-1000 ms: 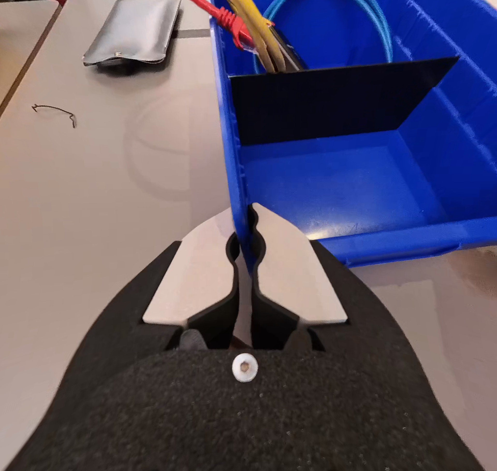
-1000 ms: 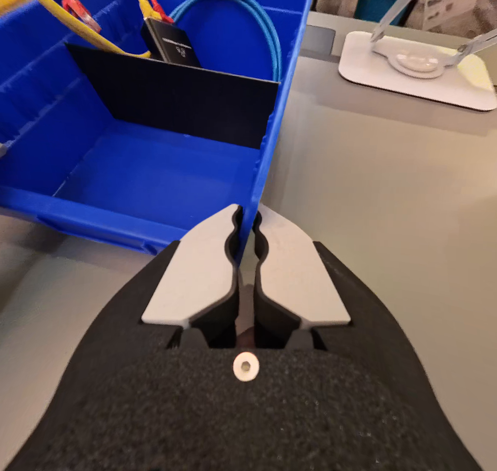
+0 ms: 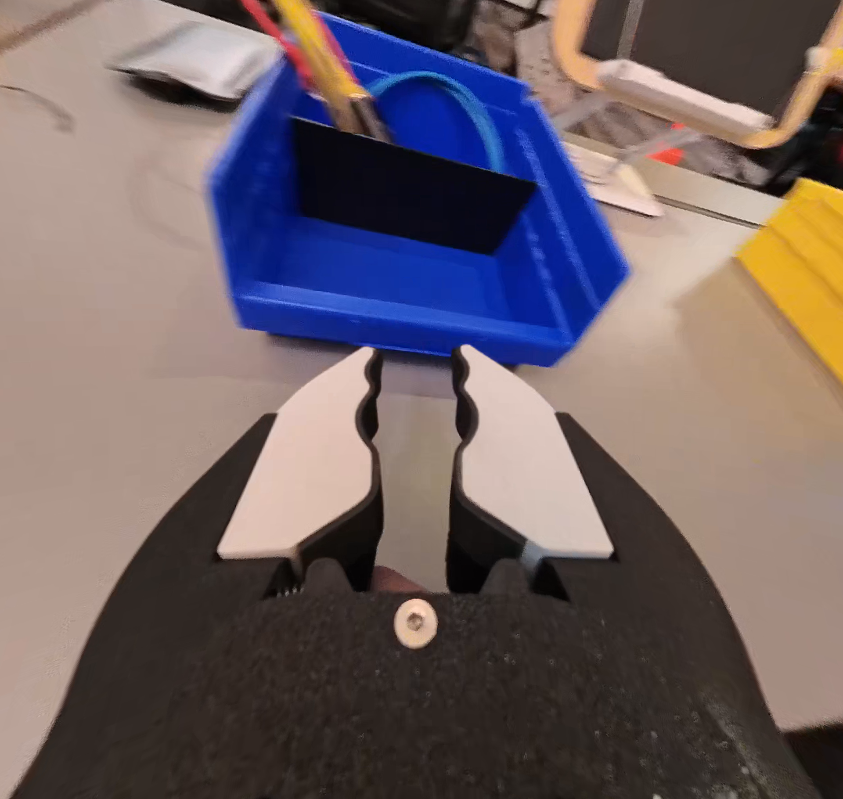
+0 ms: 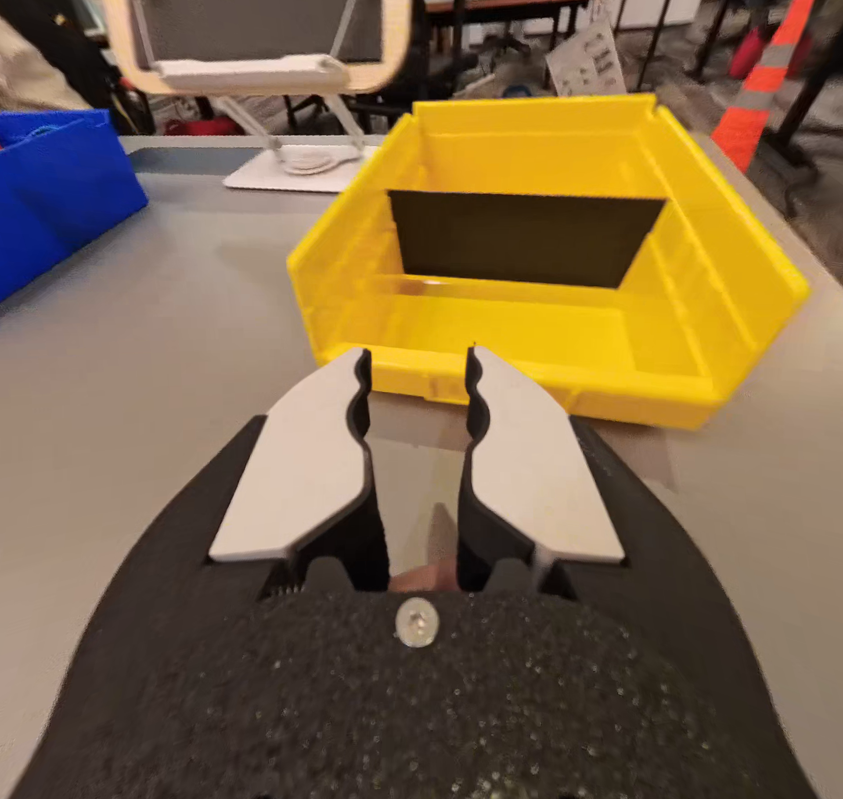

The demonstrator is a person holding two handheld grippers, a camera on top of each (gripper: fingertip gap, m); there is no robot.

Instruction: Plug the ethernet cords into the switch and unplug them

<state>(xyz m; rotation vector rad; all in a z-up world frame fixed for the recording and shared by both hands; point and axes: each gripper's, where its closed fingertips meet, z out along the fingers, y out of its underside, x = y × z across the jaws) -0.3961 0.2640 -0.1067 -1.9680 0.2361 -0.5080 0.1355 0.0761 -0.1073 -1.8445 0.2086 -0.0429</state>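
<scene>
A blue bin [image 3: 401, 312] with a black divider [image 3: 401, 193] stands on the grey table. Behind the divider a dark switch [image 3: 365, 115] leans upright with yellow cords [image 3: 314, 42] and a red cord [image 3: 269, 24] running up from it, and a blue cord [image 3: 483, 111] loops beside it. My left gripper [image 3: 414, 357] is open and empty, just short of the bin's front lip. My right gripper [image 4: 417, 355] is open and empty in front of a yellow bin [image 4: 524, 380] with its own black divider [image 4: 520, 239]. The blue bin's corner shows at the left of the right wrist view [image 4: 59, 198].
A grey pouch [image 3: 191, 65] lies on the table left of the blue bin. A white stand base [image 4: 292, 170] sits behind the bins with a framed panel above it. The yellow bin's corner [image 3: 807, 266] is at the right of the left wrist view. An orange cone [image 4: 766, 74] stands on the floor beyond. The tips of one gripper are about 55 cm away from the tips of the other.
Both grippers have let go of the blue bin's side walls, opened and pulled back. The left one now faces the bin's front; the right one has swung to the yellow bin.
</scene>
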